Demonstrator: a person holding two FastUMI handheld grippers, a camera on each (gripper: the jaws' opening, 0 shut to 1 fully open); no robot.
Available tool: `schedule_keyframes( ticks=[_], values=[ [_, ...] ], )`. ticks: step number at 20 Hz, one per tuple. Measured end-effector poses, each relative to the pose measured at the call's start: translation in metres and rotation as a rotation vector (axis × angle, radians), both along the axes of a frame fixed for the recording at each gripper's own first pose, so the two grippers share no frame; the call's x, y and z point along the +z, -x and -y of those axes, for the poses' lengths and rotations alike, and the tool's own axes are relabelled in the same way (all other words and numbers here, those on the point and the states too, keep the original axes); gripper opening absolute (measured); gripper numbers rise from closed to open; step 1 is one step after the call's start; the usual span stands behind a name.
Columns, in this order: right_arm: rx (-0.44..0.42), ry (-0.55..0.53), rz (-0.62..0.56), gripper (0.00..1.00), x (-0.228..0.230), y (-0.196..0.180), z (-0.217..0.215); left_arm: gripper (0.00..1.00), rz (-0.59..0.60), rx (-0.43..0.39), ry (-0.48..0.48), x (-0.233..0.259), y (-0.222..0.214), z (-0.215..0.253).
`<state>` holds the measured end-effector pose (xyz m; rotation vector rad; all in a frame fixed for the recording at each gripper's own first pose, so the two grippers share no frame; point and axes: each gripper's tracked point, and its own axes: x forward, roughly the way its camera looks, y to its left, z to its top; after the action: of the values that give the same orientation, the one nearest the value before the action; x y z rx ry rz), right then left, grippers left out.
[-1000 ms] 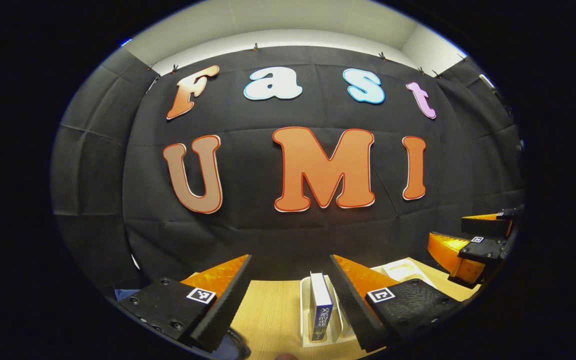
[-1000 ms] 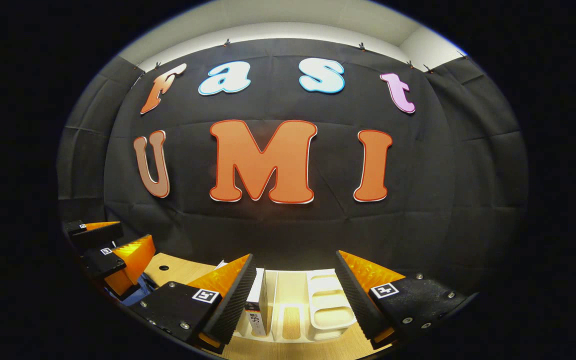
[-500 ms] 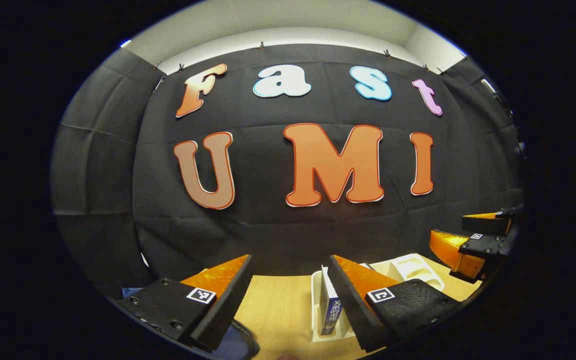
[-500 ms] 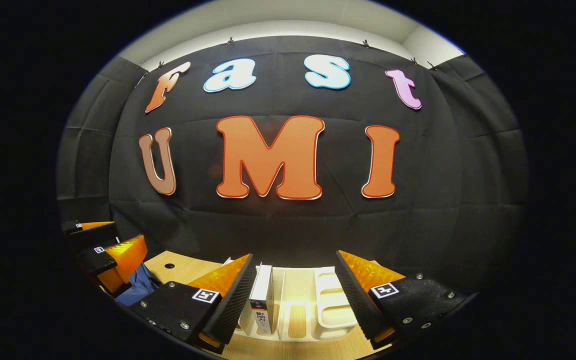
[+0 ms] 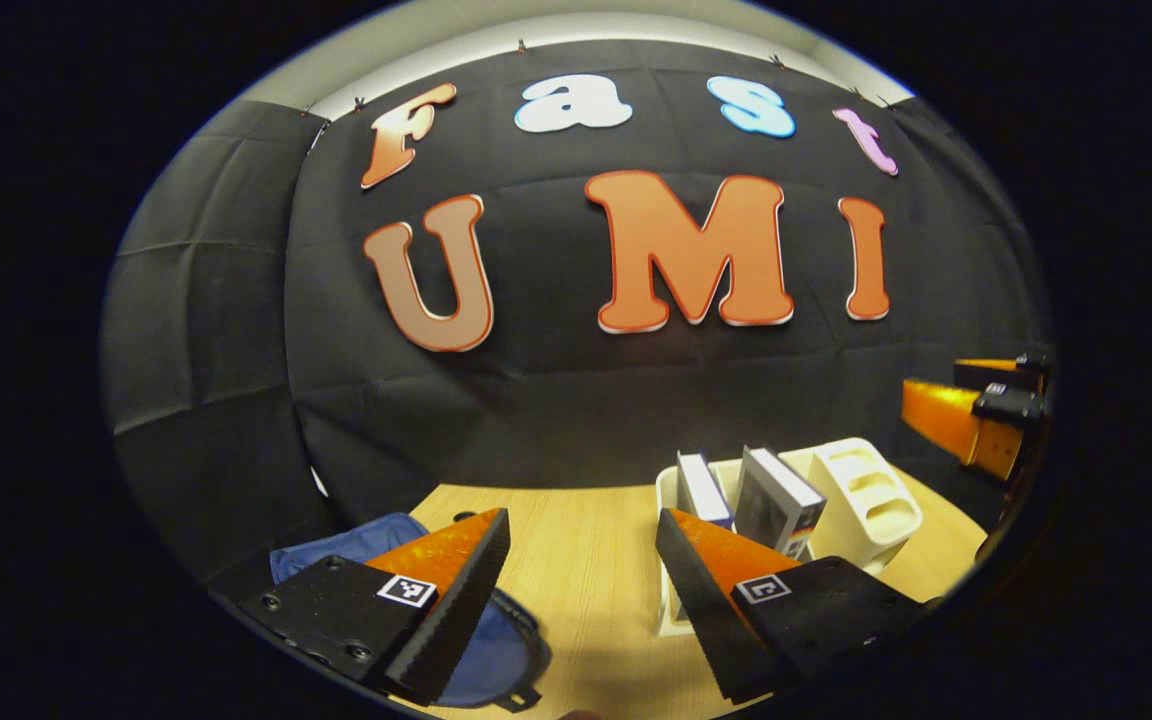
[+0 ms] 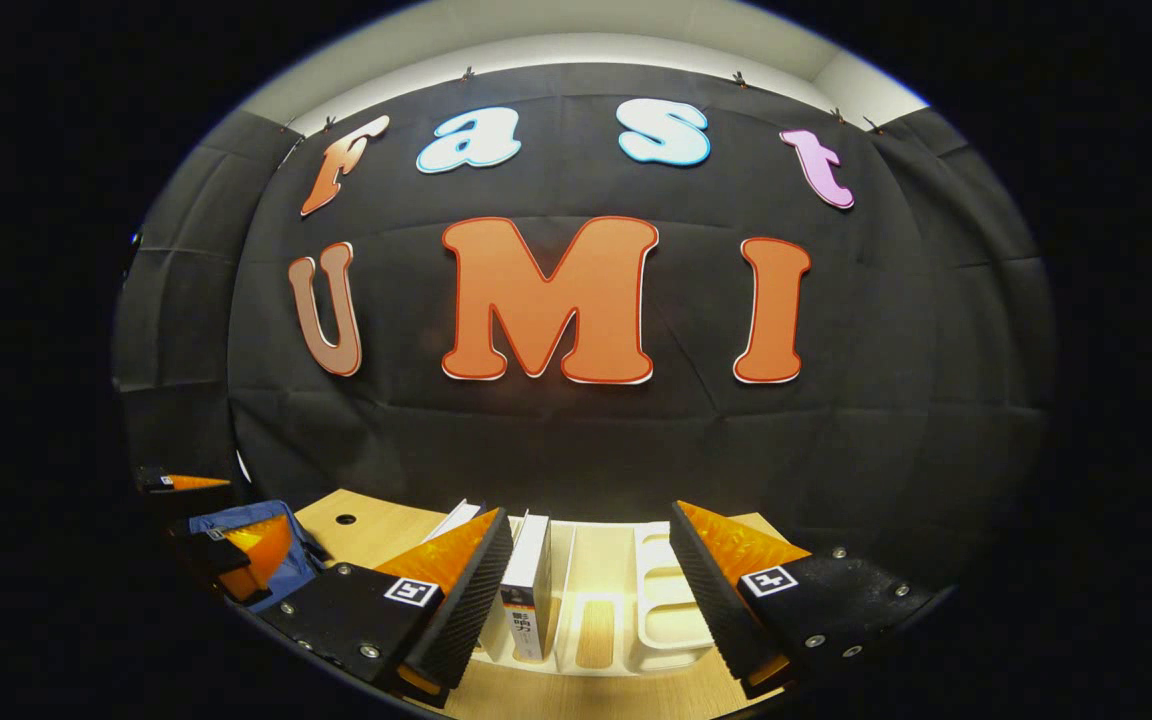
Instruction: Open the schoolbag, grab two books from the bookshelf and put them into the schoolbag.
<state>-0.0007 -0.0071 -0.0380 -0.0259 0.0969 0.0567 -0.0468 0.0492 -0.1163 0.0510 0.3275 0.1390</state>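
Schoolbag [image 5: 496, 640] under left gripper [image 5: 581, 570]; right gripper [image 6: 591, 575] faces bookshelf [image 6: 671, 620]

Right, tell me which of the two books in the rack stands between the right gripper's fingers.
The white-spined book, upright just inside the right gripper's left finger. The other book sits beyond that finger, outside the gap.

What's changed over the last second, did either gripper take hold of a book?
No. The left gripper tilted downward and swung left, bringing the blue schoolbag into its view. Jaws stayed open. The right gripper barely moved, open before the bookshelf; both books remain shelved.
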Motion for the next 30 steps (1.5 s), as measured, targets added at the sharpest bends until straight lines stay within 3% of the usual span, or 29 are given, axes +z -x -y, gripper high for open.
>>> schedule_keyframes(
  ticks=[1,2,3,4,6,13,19,22,26,30],
  values=[
    [-0.014,0.008,-0.005,0.94,-0.003,-0.003,0.008,0.99,-0.037,0.010,-0.004,-0.012,0.005,-0.003],
    [-0.025,0.007,-0.015,0.94,-0.007,-0.004,0.016,0.93,-0.082,0.018,-0.011,-0.026,0.011,-0.005],
    [-0.035,0.002,-0.024,0.94,-0.010,-0.005,0.023,0.93,-0.144,0.026,-0.022,-0.041,0.019,-0.008],
    [-0.047,-0.001,-0.034,0.94,-0.016,-0.006,0.031,1.00,-0.175,0.028,-0.037,-0.050,0.026,-0.012],
    [-0.062,0.003,-0.057,0.94,-0.026,-0.007,0.043,0.95,-0.234,0.032,-0.067,-0.071,0.036,-0.017],
    [-0.095,0.010,-0.108,0.94,-0.055,-0.009,0.072,0.94,-0.475,0.039,-0.269,-0.153,0.075,-0.060],
    [-0.126,0.017,-0.133,0.94,-0.067,-0.010,0.086,0.92,-0.627,-0.064,-0.483,-0.209,0.104,-0.072],
    [-0.138,0.026,-0.139,0.94,-0.068,-0.011,0.088,0.92,-0.694,-0.060,-0.505,-0.227,0.110,-0.082],
    [-0.144,0.035,-0.134,0.94,-0.068,-0.012,0.086,0.86,-0.731,-0.020,-0.609,-0.240,0.114,-0.103],
    [-0.133,0.054,-0.141,0.94,-0.071,-0.012,0.078,0.69,-0.763,-0.045,-0.648,-0.252,0.118,-0.104]
  ],
)
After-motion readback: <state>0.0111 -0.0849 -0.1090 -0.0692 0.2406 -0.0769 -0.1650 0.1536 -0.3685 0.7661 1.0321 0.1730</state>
